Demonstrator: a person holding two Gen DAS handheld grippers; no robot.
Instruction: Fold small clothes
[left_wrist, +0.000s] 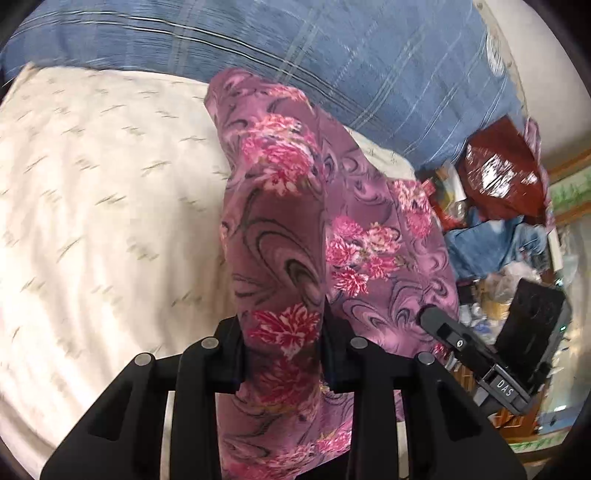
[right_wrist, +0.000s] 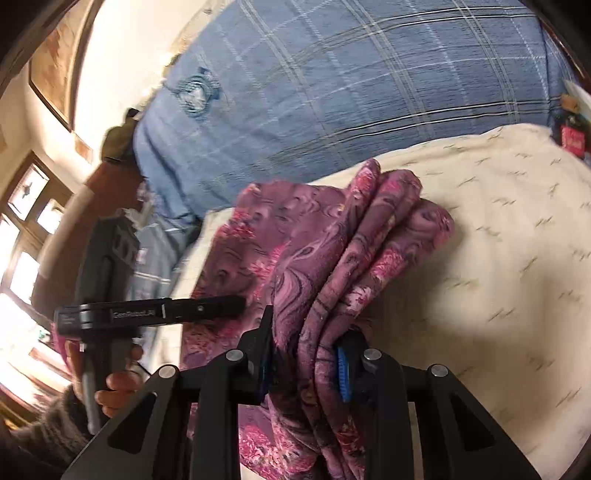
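A purple garment with pink flowers (left_wrist: 295, 206) hangs bunched above a cream bedsheet (left_wrist: 92, 203). My left gripper (left_wrist: 284, 343) is shut on a fold of it, cloth filling the gap between the fingers. My right gripper (right_wrist: 304, 354) is shut on several gathered layers of the same garment (right_wrist: 332, 251), with blue pads (right_wrist: 341, 373) showing beside the cloth. The right gripper also shows in the left wrist view (left_wrist: 443, 328), touching the cloth's right edge. The left gripper shows in the right wrist view (right_wrist: 221, 306), at the cloth's left side, held by a hand (right_wrist: 118, 387).
A blue plaid quilt (left_wrist: 351, 55) lies behind the sheet; it also shows in the right wrist view (right_wrist: 351, 92). A cluttered area with a red bag (left_wrist: 498, 173) and blue jeans (left_wrist: 487, 243) sits at the right. A window (right_wrist: 26, 221) is at the left.
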